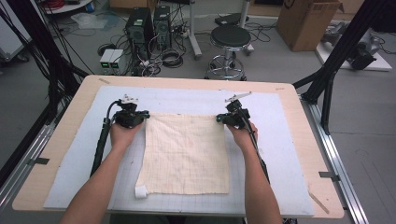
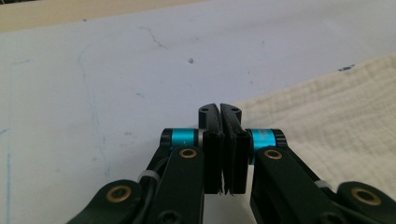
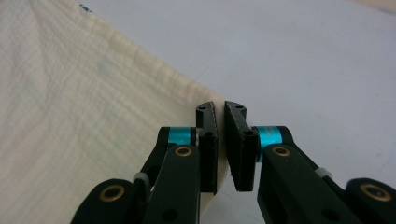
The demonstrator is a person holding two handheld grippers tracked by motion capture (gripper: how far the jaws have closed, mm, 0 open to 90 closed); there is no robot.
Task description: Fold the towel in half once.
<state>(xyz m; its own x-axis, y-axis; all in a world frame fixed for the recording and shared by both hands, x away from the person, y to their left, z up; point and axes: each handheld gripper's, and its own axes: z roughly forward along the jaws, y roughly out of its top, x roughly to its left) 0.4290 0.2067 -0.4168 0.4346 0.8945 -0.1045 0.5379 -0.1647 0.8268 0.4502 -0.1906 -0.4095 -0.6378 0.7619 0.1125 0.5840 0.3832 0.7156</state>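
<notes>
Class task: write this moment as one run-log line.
left tool: shut on cloth far-left corner | right tool: shut on far-right corner | cloth: flat on mat

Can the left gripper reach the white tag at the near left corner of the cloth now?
Probably yes. The left gripper is at the far left corner of the cloth; the mat toward the white tag looks unobstructed.

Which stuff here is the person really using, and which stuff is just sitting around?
In use:
- cloth, cream, flat on the mat
- left tool, shut at the cloth's far left corner
- right tool, shut at its far right corner
- mat, pale blue, under the cloth

Just lying about:
- stool
- box
- computers
- cables on the floor
</notes>
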